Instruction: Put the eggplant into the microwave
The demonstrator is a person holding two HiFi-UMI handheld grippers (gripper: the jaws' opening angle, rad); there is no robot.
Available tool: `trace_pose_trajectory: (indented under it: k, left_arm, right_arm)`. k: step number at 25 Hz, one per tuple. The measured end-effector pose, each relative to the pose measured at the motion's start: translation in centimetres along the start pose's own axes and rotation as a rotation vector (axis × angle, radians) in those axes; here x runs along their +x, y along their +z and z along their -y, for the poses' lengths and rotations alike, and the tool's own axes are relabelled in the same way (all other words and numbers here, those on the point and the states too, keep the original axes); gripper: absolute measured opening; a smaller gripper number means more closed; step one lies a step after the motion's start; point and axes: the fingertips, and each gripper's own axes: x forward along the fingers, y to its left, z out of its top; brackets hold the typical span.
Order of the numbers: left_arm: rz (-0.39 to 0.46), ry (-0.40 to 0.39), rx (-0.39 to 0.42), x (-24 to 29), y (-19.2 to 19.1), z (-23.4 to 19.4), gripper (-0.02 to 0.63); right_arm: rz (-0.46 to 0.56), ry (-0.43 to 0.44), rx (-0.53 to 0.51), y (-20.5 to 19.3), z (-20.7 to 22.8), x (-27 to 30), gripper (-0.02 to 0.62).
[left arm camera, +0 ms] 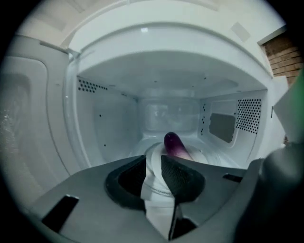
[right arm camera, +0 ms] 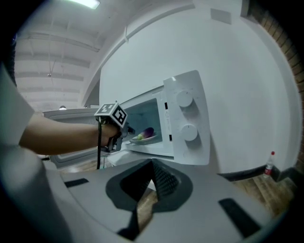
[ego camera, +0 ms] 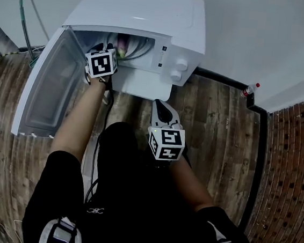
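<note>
The white microwave (ego camera: 141, 14) stands on the floor with its door (ego camera: 50, 86) swung wide to the left. A purple eggplant (left arm camera: 173, 144) lies on the white plate (left arm camera: 206, 159) inside the cavity, and it also shows through the opening in the right gripper view as the eggplant (right arm camera: 148, 132). My left gripper (left arm camera: 153, 159) is at the mouth of the cavity, open, with nothing between its pads; the eggplant lies just beyond its tips. My right gripper (ego camera: 161, 107) hangs in front of the microwave, below the control knobs, shut and holding nothing.
A small bottle with a red cap (ego camera: 250, 89) stands by the white wall at the right. A black pipe (ego camera: 256, 156) runs along the wood floor. A brick wall (ego camera: 297, 176) lies at the far right. Cables (ego camera: 24, 24) hang at the left of the microwave.
</note>
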Motion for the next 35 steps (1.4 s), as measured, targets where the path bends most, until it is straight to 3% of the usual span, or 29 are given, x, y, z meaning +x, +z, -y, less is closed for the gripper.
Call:
trace_pose_trajectory:
  k: [3, 5, 12, 17, 21, 26, 30, 32, 35]
  left_arm:
    - [0.061, -0.002, 0.035, -3.4, 0.3, 0.0, 0.02]
    - [0.085, -0.043, 0.048, -6.1, -0.3, 0.9, 0.0]
    - [0.161, -0.21, -0.006, -11.8, -1.6, 4.9, 0.0]
    - [0.198, -0.235, 0.02, -14.8, 2.5, 5.6, 0.0]
    - [0.158, -0.263, 0.009, -19.7, 10.0, 6.6, 0.0]
    - [0.109, -0.329, -0.061, -27.4, 23.4, 7.5, 0.0]
    - [0.117, -0.308, -0.032, -34.5, 34.5, 7.8, 0.0]
    - [0.118, -0.298, -0.014, -37.2, 38.3, 8.5, 0.0]
    - [0.118, -0.333, -0.066, -39.1, 41.2, 9.7, 0.0]
  right_arm:
    - [0.021, 0.014, 0.012, 0.7, -0.2, 0.5, 0.006]
    - [0.043, 0.029, 0.018, 1.8, -0.6, 0.9, 0.006]
    - [0.167, 0.087, 0.0, 7.0, -2.6, 3.5, 0.006]
    - [0.148, 0.111, 0.01, 10.6, -3.9, 4.7, 0.006]
    - [0.102, 0.12, 0.011, 18.7, -5.4, 2.3, 0.006]
    - [0.106, 0.102, -0.005, 34.5, -7.2, -3.2, 0.006]
    - [0.119, 0.081, 0.012, 47.1, -8.0, -8.6, 0.006]
    - [0.126, 0.094, 0.01, 51.3, -8.5, -11.1, 0.006]
    - [0.152, 0.097, -0.017, 55.0, -8.9, -13.2, 0.006]
